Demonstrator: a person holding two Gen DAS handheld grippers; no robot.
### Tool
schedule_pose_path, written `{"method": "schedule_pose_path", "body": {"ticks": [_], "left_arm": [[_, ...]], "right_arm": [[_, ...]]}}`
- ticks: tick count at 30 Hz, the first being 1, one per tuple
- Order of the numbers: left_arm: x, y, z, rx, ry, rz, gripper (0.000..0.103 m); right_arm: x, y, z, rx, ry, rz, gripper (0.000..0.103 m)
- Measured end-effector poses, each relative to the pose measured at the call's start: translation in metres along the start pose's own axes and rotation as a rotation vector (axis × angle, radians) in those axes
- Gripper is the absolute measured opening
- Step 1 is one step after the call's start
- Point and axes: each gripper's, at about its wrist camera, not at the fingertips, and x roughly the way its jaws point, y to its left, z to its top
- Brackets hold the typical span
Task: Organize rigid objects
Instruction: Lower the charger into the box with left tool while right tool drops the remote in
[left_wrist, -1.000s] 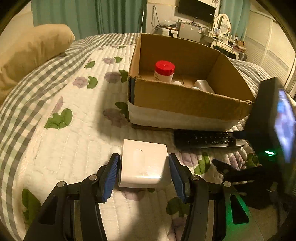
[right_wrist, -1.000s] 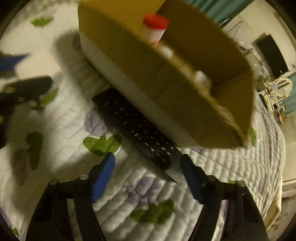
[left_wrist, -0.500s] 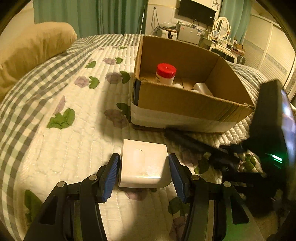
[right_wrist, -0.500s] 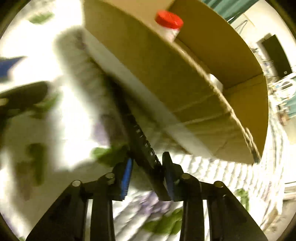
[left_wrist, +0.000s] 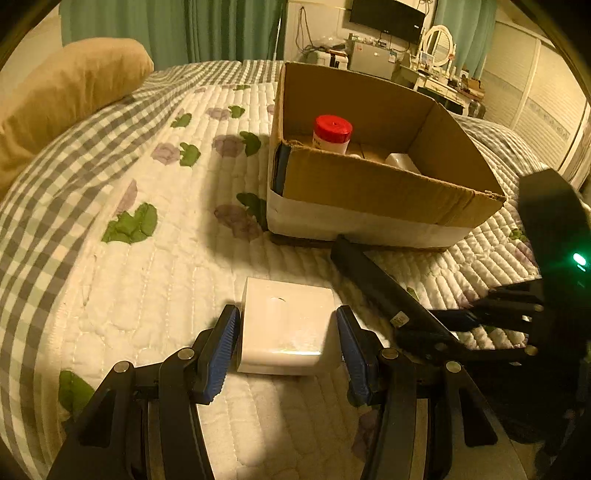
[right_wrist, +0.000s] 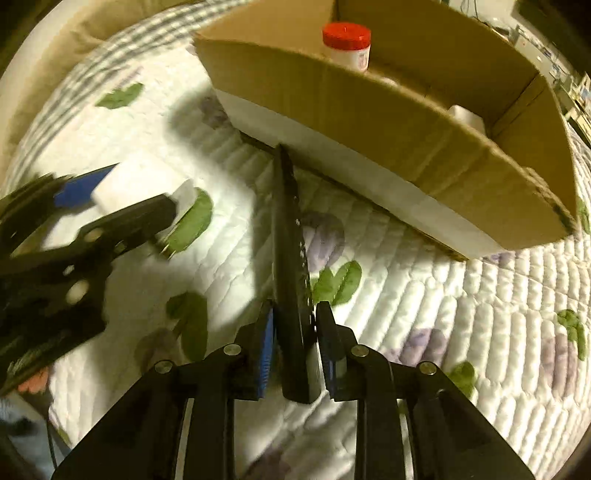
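The quilted bedspread (left_wrist: 155, 280) with its purple flowers and green leaves fills both views, and a tan pillow (left_wrist: 62, 96) lies at its far left edge. The cardboard box (left_wrist: 373, 192) stands on the quilt in the same spot as a second ago, open at the top. Inside it stand a red-capped jar (left_wrist: 331, 133) and, further right, a pale object (left_wrist: 402, 162) only partly visible over the front wall.

The black remote control (right_wrist: 291, 258) is what has changed most. A second ago it lay flat on the quilt along the foot of the box; now it is turned on edge and tilted, with its far end just beside the white lower band of the box. The right gripper (right_wrist: 293, 350), which was spread wide above it then, is now clamped on the near end of the remote, one blue pad on each side.

The white box (left_wrist: 286, 328) rests on the quilt in front of the cardboard box, where it was before. The left gripper (left_wrist: 288, 350) straddles it as before, blue pads just beside its two sides; whether they touch it I cannot tell.
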Motion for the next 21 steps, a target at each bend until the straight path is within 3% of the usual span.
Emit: {"method": "schedule_pose_path", "body": {"ticks": [6,9,16,21], "left_arm": [[0.001,0.001,-0.001,0.0,0.006,-0.01,0.054],[-0.005,0.002,-0.001,0.0,-0.006,-0.037,0.054],[-0.023,-0.002,-0.001,0.018,-0.044,-0.06,0.054],[-0.053,-0.011,0.016,0.034,-0.11,-0.098,0.054]], "right_arm": [[0.016,-0.003,0.027,0.032,-0.014,0.002,0.023],[0.006,0.005,0.023,0.008,-0.051,-0.02,0.021],[-0.064,0.003,-0.007,0.041,-0.203,0.008,0.019],[-0.123,-0.014,-0.005,0.066,-0.326,0.013,0.018]]}}
